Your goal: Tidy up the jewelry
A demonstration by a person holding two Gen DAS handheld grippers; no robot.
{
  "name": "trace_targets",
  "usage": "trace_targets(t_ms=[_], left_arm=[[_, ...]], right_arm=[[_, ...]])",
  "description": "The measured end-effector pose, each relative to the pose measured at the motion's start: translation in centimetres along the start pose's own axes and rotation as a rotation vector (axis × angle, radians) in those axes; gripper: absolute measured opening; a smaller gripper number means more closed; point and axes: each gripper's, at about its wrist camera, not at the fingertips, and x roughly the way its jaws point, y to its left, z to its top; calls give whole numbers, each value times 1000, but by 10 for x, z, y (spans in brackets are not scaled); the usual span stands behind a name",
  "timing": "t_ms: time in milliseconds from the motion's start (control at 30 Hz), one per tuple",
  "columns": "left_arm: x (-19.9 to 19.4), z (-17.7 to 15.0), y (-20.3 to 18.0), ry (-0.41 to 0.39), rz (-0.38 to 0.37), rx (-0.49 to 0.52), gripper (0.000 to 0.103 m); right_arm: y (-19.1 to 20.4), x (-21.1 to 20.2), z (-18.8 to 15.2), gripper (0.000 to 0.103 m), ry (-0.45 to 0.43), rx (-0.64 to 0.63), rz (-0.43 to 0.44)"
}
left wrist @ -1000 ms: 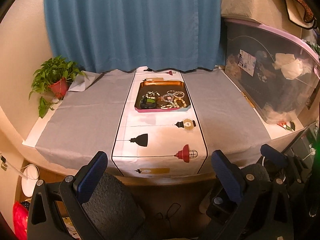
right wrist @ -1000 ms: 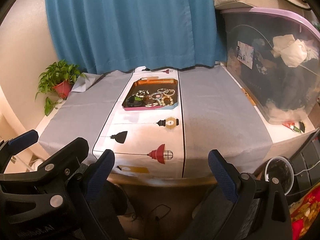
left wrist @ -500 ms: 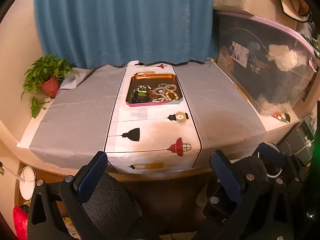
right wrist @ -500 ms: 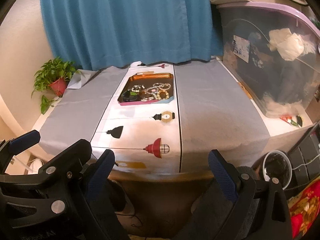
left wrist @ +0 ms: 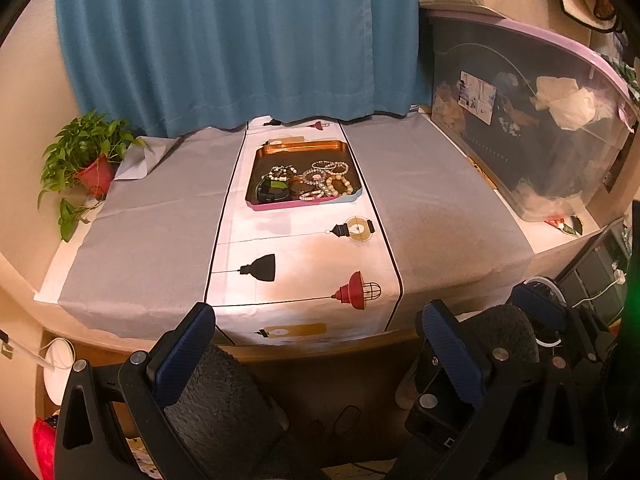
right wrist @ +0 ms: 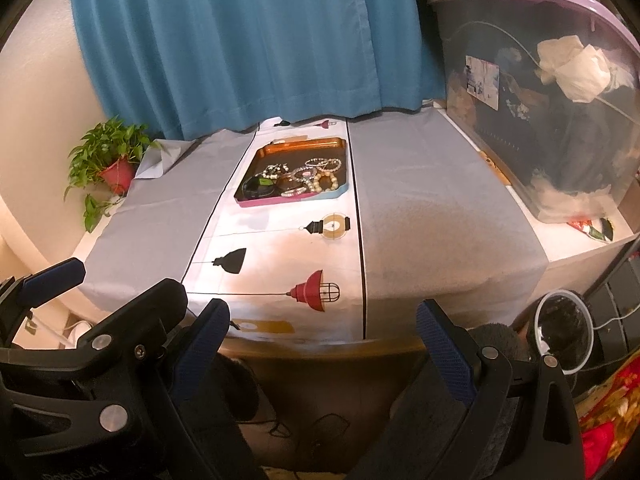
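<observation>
**Both grippers wait short of the desk, jewelry heaped in the tray**

While the blue curtain (left wrist: 240,40) fills the back of both views, the desk (left wrist: 432,208) spreads below it under a grey cloth, with a white runner (left wrist: 296,264) printed with lamps down its middle. At the right edge stands a large clear storage bin (left wrist: 532,128) with a lilac lid; at the far left corner, a potted plant (left wrist: 86,160) in a red pot. On the far half of the runner lies the tray (left wrist: 300,148), copper-rimmed with a pink front edge. The jewelry (left wrist: 316,182) sits piled in its near part: bead bracelets, tangled together, with a dark round item at the left. The left gripper (left wrist: 316,344) and the right gripper (right wrist: 322,336) hang before the desk's near edge, well apart from the tray, jaws spread wide and grasping nothing.
</observation>
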Motion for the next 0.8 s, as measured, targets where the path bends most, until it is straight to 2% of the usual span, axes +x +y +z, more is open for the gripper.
trace_targets(t_ms=[333, 800], left_arm=[[4, 8, -12, -1, 23, 24, 103], [-7, 14, -15, -29, 21, -5, 103]], right_arm=[[-10, 5, 5, 94, 3, 29, -7], [-7, -6, 15, 94, -28, 2, -22]])
